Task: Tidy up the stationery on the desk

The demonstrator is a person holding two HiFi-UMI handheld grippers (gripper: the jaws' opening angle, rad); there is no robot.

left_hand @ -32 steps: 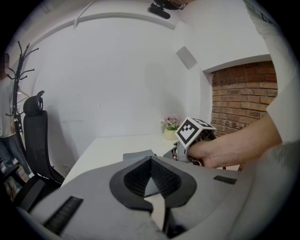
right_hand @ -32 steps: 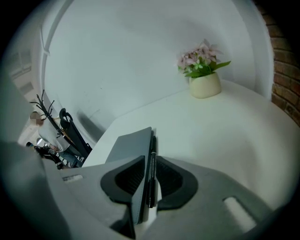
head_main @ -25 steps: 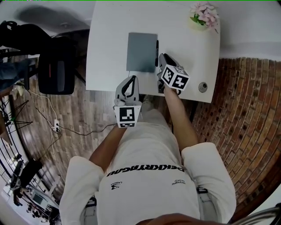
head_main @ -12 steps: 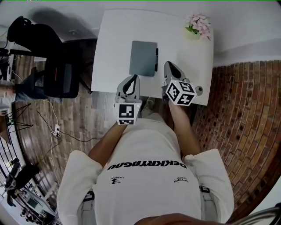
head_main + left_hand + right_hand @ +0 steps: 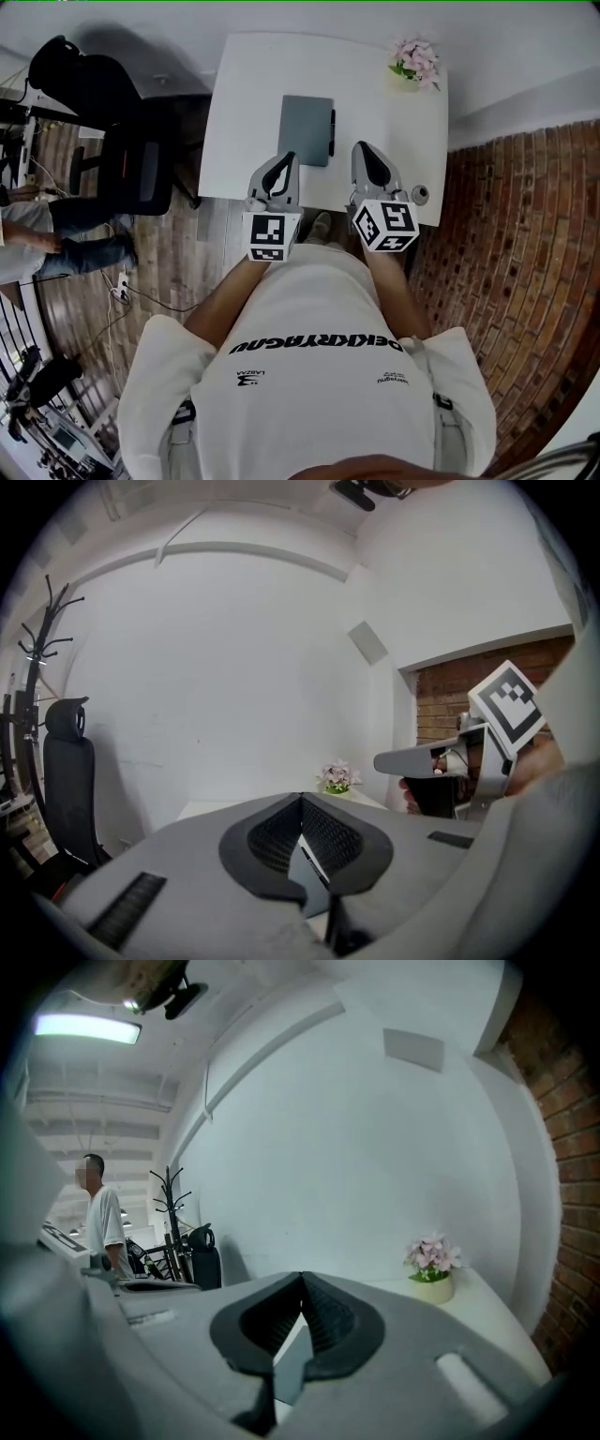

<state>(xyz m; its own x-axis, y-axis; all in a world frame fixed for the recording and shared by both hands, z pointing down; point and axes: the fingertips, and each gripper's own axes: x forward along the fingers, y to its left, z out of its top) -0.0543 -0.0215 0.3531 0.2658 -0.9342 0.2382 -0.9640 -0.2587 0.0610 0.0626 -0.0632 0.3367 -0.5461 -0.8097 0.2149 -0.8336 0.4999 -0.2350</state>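
Note:
A grey notebook lies shut on the white desk, with a black pen along its right edge. My left gripper is held over the desk's near edge, just in front of the notebook, shut with nothing in it. My right gripper hangs to the right of the pen, apart from it, also shut and empty. In the left gripper view the left gripper is shut, and the notebook and pen show below its jaws. In the right gripper view the right gripper is shut above the notebook.
A pot of pink flowers stands at the desk's far right corner. A small round fitting sits at the near right corner. A black office chair and a seated person's legs are to the left. A brick wall runs on the right.
Both grippers have drawn back toward the desk's near edge. The right gripper, which was beside the pen, is now clear of it. The head view has shifted back.

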